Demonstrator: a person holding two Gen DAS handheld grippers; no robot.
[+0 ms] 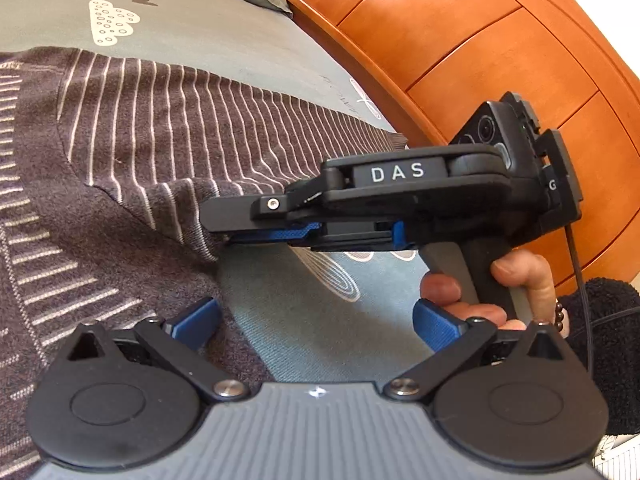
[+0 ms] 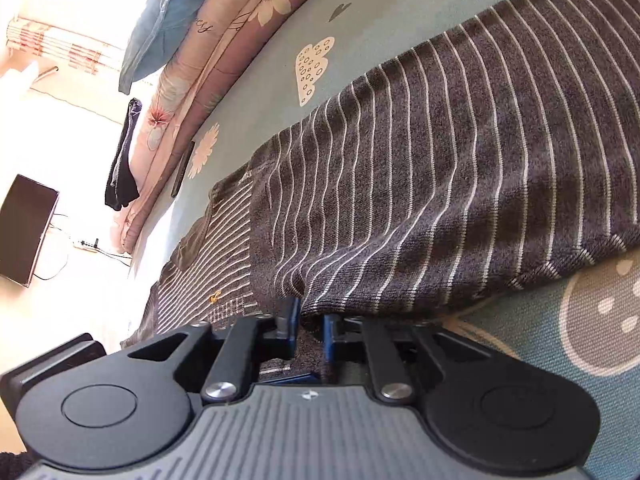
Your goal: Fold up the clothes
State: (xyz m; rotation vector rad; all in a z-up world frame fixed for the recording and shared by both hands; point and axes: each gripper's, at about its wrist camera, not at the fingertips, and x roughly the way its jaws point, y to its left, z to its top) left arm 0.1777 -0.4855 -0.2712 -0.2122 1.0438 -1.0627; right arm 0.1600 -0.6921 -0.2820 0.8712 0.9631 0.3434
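Left wrist: left gripper jaws spread, holding nothing, above the bed. Striped sweater lies flat near the bed's headboard-side edge; soft, floppy knit, light.

Right wrist: right gripper jaws pinching the sweater's hem edge; best held at corners.

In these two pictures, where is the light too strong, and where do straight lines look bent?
Right wrist view: the room at the left edge, around the dark screen, is washed out by bright daylight, while the striped sweater stays clearly exposed. Left wrist view: light is even, without glare; the fisheye lens bends the wooden headboard into an arc.
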